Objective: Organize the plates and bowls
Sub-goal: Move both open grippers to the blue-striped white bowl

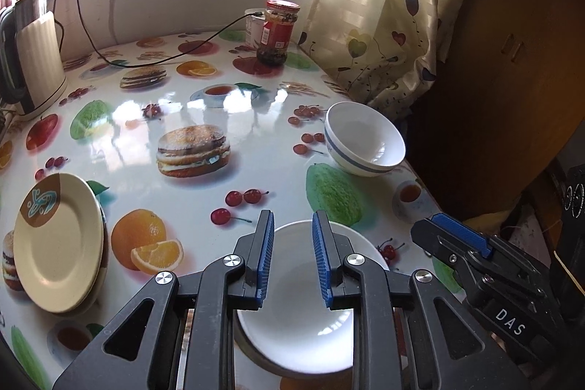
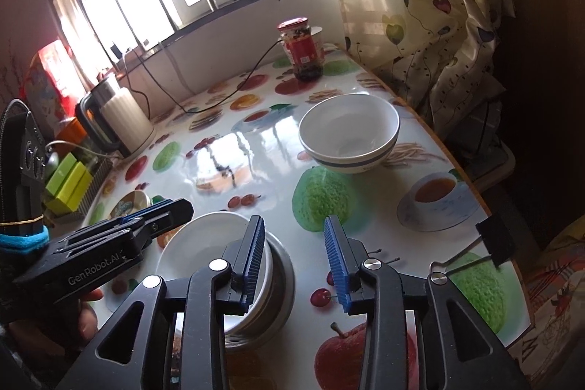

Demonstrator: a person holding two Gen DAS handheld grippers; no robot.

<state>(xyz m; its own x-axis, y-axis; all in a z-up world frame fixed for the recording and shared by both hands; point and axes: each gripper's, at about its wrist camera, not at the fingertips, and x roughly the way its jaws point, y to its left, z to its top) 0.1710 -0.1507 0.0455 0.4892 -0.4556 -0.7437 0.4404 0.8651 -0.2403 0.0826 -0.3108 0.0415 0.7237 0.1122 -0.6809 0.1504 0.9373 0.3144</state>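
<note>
A shallow white dish sits on a grey metal dish at the near edge of the table. My left gripper hovers over the white dish, open, with nothing between its blue pads. My right gripper is open too, just right of the stacked dishes, its left finger over their rim. Each gripper appears in the other's view: the right gripper, the left gripper. A white bowl with a blue band stands farther right. Stacked cream plates lie to the left.
A red-lidded jar stands at the back by the curtain, a kettle with its black cord at the back left. A binder clip grips the right edge of the fruit-print tablecloth. Green boxes sit beyond the left edge.
</note>
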